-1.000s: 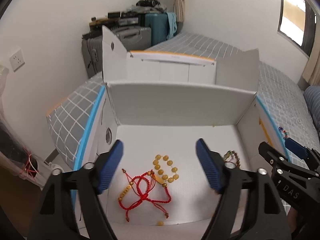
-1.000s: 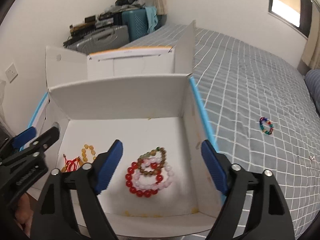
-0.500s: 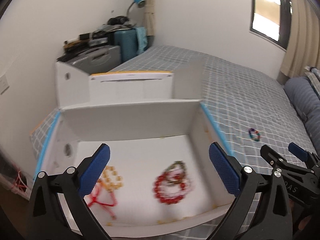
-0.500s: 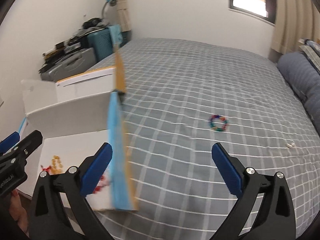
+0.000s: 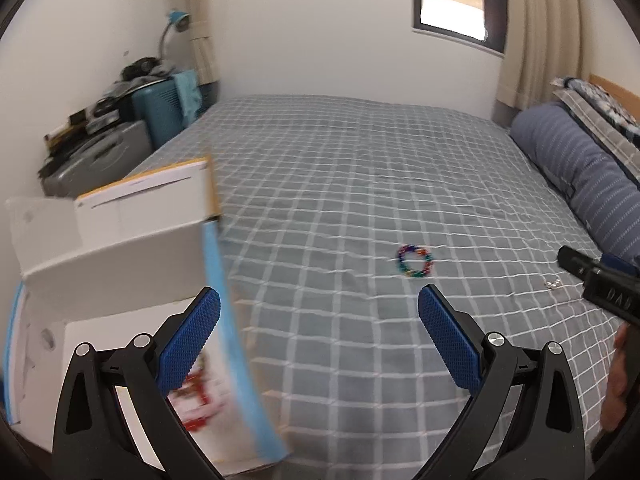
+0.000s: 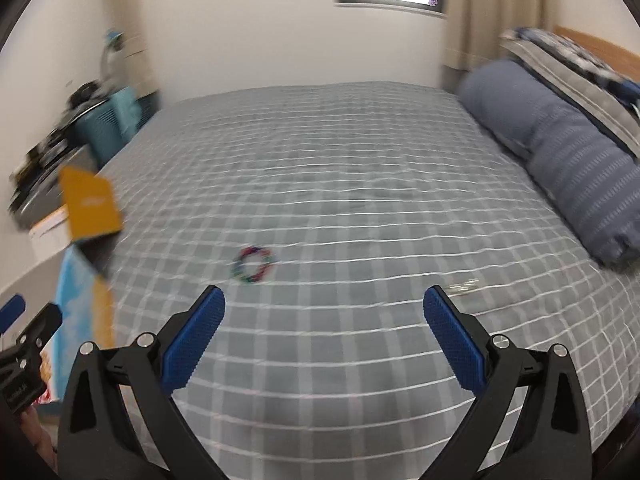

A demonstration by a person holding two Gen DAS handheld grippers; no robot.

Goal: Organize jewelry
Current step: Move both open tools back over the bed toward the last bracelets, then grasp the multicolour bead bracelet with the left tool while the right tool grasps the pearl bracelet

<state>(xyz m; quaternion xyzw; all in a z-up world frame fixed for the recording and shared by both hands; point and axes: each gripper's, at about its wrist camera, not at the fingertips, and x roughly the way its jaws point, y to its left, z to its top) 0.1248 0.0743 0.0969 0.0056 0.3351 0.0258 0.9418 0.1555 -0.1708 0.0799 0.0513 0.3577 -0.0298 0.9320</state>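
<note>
Big bed [image 5: 360, 152] with a grey checked cover fills most of both views, rolled blue striped bedding [image 5: 572, 160] along its right side. At the bed's left edge sits a white cardboard box [image 5: 120, 248] with blue trim, and a blurry red and white beaded bracelet [image 5: 198, 396] lies inside it. Both tools have just been opening: the left hand-held gripper [image 5: 318, 320] and the right hand-held gripper [image 6: 324, 320] stand spread wide over bare cover, nothing between the pads. A multicoloured bead bracelet [image 5: 415, 261] lies loose on the bed, well apart from the box. A tiny silvery piece [image 6: 464, 287] sits just beyond the right one's right finger.
</note>
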